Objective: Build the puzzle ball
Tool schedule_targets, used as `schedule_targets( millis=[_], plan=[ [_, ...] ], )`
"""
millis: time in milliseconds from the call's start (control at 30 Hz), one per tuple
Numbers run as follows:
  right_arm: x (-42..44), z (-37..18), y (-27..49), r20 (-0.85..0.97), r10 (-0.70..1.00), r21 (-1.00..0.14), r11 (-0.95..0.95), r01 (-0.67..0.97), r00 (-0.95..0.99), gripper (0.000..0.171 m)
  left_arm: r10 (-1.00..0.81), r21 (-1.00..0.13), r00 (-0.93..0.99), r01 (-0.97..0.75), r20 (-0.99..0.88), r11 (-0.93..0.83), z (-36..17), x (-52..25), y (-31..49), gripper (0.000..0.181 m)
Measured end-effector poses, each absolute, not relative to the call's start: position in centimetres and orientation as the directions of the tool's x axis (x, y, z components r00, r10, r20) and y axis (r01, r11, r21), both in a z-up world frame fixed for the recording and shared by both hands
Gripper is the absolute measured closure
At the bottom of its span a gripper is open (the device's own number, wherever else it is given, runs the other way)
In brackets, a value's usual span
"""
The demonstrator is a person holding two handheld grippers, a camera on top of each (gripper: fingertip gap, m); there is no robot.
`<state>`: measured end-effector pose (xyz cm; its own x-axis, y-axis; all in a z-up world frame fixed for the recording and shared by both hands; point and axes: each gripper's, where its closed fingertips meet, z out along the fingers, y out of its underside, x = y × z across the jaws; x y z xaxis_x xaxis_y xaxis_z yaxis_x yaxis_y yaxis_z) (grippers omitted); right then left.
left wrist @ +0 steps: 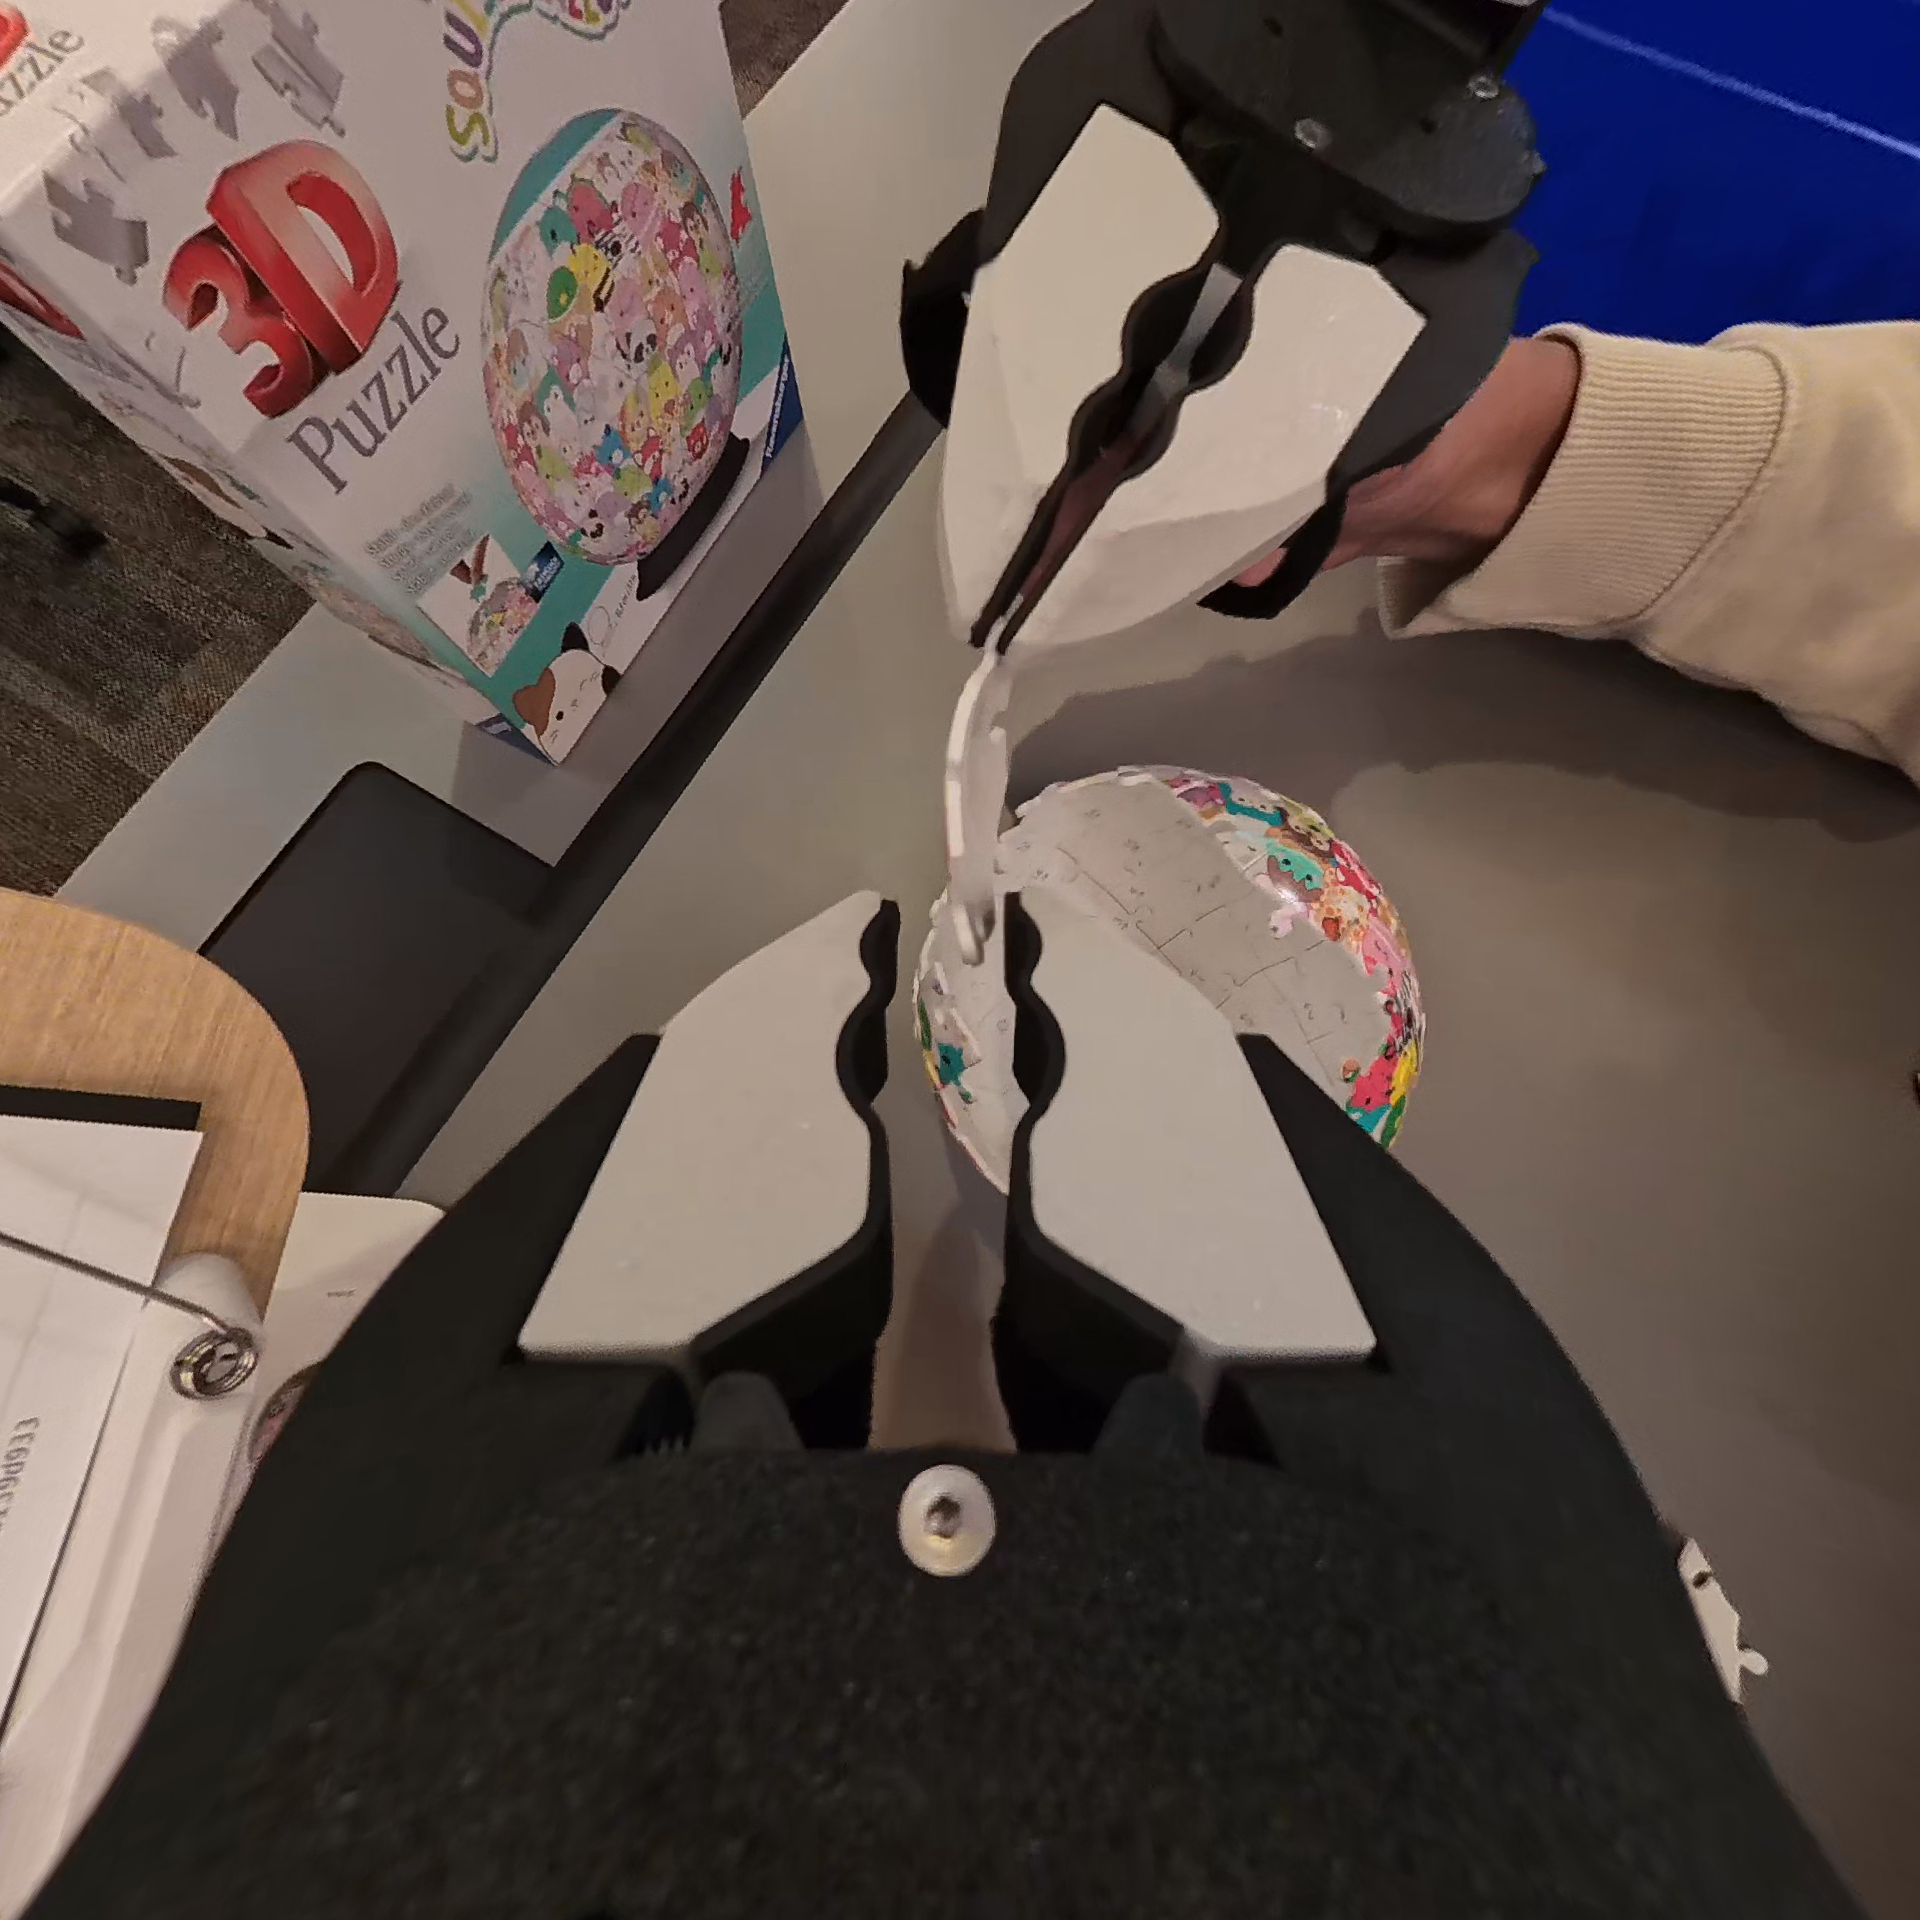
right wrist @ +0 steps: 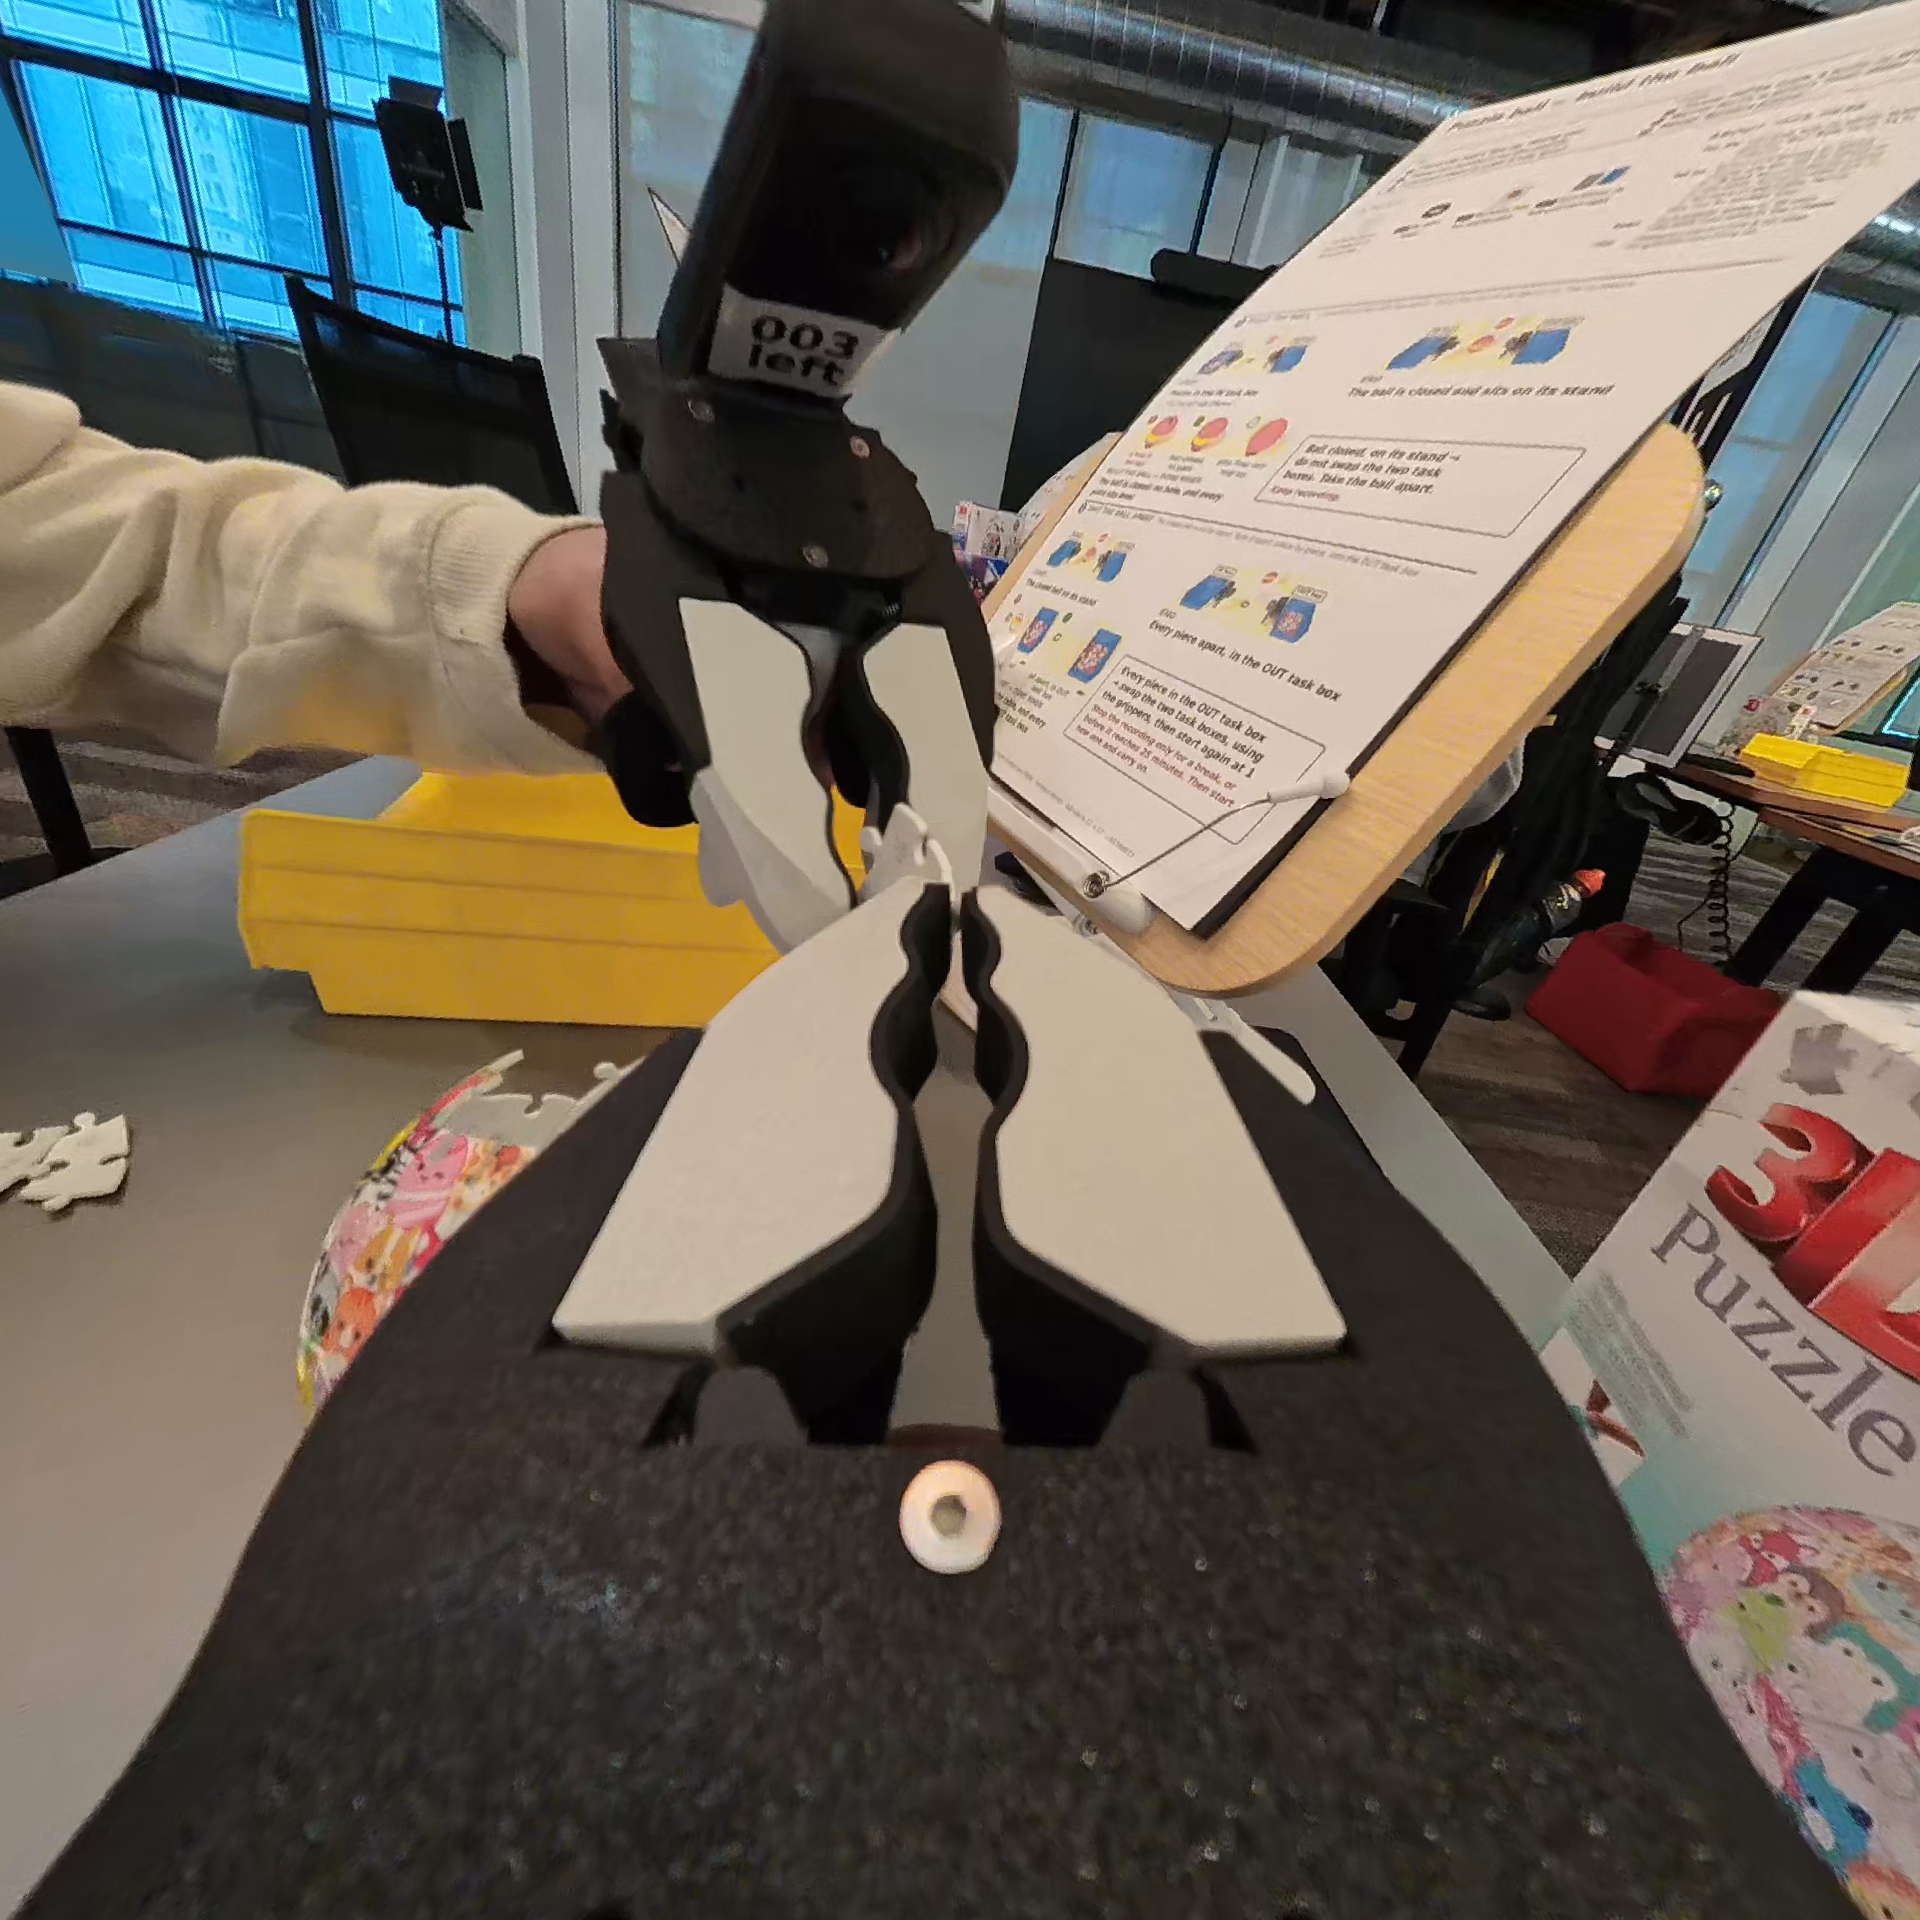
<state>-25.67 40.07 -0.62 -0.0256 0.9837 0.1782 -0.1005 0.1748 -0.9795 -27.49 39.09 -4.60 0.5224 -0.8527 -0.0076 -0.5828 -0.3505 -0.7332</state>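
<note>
Both are pinching the same curved white strip of puzzle pieces (left wrist: 975, 790): left hand-held gripper (left wrist: 951, 935) clamped on its near end, right hand-held gripper (left wrist: 992, 634) clamped on the far end. The half-built puzzle ball (left wrist: 1195, 935) sits on the counter (left wrist: 1558, 1039) right below. Pull unevenly and I'd guess the strip pops apart, or twists.

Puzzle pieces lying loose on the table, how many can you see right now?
2, though their edges blur together: the loose pieces lie side by side at the table's left edge in the right wrist view. More may be hidden.
</note>
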Motion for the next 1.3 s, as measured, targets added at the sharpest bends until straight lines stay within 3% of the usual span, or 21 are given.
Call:
schedule_targets(
  millis=[200, 400, 733, 1300],
  plan=[
    [-26.0, 0.3, 40.3, 0.204, 0.978, -0.969, 0.209, -0.131, 0.051, 0.169, -0.828, -0.795, 0.560, -0.488, 0.032, -0.361, -3.7, -27.3, 39.2, 0.162],
    [-25.7, 2.3, 40.4, 0.131, 0.986, -0.957, 0.154, -0.247, 0.105, 0.169, -0.742, -0.918, 0.668, -0.259, 0.053, -0.299, -0.7, -27.7, 39.5, 0.162],
    [-25.3, 4.8, 39.6, 0.036, 0.996, -0.924, 0.062, -0.376, 0.076, 0.169, -0.751, -0.977, 0.633, 0.043, 0.188, -0.209, 3.1, -27.3, 38.1, 0.169],
    [-25.1, 5.6, 39.1, 0.037, 0.997, -0.917, 0.062, -0.395, 0.070, 0.169, -0.745, -0.980, 0.641, 0.068, 0.187, -0.187, 3.7, -26.9, 38.2, 0.179]
  ],
)
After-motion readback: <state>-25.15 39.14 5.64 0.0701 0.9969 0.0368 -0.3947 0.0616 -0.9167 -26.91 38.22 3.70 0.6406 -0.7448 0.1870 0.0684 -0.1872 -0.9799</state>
